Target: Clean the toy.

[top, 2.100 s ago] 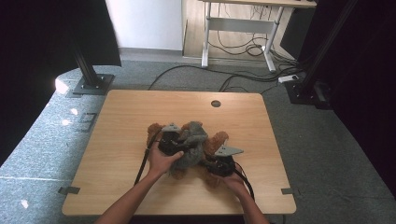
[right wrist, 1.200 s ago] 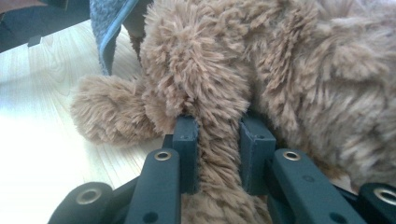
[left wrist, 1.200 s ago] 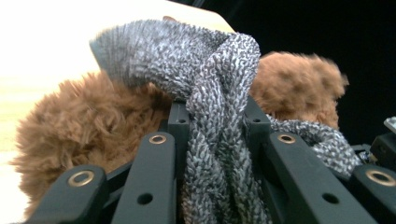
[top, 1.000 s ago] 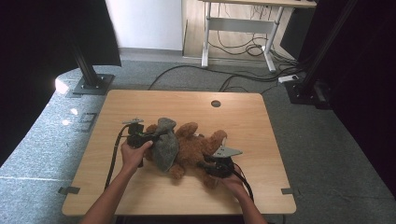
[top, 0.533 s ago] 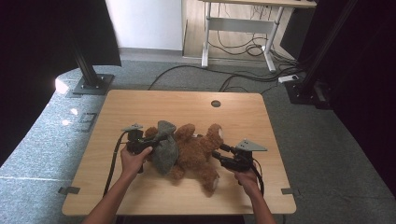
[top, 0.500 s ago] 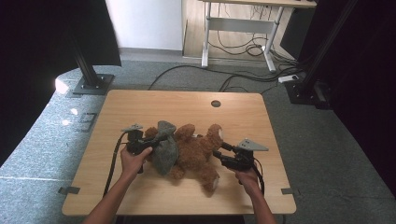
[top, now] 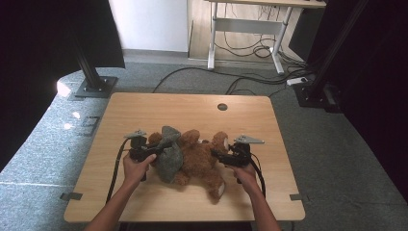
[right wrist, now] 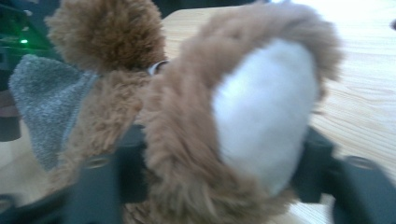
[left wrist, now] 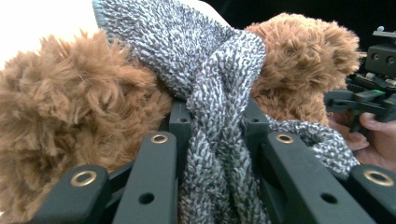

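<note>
Bear (top: 197, 156) lying on table (top: 144, 110) between both grippers, left gripper (top: 153, 148) clamped on grey knit garment (left wrist: 219, 93) at bear's body, right gripper (top: 219, 156) jaws around white-soled foot (right wrist: 266, 112), just been closing.

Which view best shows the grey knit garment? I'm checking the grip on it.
The left gripper view: the grey knit garment is bunched between the fingers. The high view shows it small; the right gripper view, a blurred patch.
</note>
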Available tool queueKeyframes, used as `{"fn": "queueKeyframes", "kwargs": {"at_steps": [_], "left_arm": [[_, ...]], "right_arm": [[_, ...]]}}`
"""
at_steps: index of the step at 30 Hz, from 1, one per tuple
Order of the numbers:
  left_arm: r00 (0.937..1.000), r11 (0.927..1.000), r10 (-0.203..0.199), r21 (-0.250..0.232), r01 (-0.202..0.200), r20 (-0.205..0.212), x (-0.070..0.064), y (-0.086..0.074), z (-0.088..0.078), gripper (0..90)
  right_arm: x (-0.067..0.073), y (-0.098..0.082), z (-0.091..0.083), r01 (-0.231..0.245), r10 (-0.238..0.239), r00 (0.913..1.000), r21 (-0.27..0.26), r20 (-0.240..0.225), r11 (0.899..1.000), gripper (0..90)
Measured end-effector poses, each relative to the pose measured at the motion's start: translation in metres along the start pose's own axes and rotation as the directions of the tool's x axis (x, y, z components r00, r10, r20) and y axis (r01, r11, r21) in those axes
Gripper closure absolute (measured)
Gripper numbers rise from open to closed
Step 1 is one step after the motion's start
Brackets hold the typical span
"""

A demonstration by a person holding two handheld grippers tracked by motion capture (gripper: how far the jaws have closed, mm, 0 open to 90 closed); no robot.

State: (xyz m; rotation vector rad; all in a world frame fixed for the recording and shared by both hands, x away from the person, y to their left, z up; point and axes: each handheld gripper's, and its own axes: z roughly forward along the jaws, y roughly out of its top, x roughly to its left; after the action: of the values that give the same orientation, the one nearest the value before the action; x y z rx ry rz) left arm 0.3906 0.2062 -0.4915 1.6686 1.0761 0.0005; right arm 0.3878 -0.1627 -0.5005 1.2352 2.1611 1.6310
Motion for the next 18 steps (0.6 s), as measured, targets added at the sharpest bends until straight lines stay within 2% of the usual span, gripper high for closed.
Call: {"fn": "queueKeyframes", "kwargs": {"at_steps": [1,4,7,11,18], "left_arm": [[1.0,1.0,-0.002,-0.001,0.002,0.001,0.0,0.0,0.0,72.5],[1.0,1.0,-0.003,-0.002,0.003,0.002,-0.001,-0.002,-0.001,72.6],[1.0,1.0,0.004,0.001,-0.004,0.002,-0.004,-0.005,-0.003,72.6],[0.9999,0.9999,0.011,0.001,-0.011,0.007,-0.008,-0.012,-0.006,72.7],[0.9998,0.9998,0.015,0.01,-0.015,0.016,-0.015,-0.018,-0.015,72.5]], "right_arm": [[0.0,0.0,0.001,0.01,-0.01,0.9999,-0.001,-0.013,1.0,47.7],[0.006,-0.003,0.0,0.051,-0.051,0.9986,0.005,-0.016,0.999,55.2],[0.009,-0.007,-0.003,0.078,-0.078,0.9967,0.007,-0.024,0.997,56.7],[0.01,-0.017,-0.008,0.067,-0.067,0.9971,0.01,-0.038,0.998,58.0],[0.023,-0.024,-0.014,0.122,-0.122,0.9924,0.013,-0.016,0.992,60.3]]}}
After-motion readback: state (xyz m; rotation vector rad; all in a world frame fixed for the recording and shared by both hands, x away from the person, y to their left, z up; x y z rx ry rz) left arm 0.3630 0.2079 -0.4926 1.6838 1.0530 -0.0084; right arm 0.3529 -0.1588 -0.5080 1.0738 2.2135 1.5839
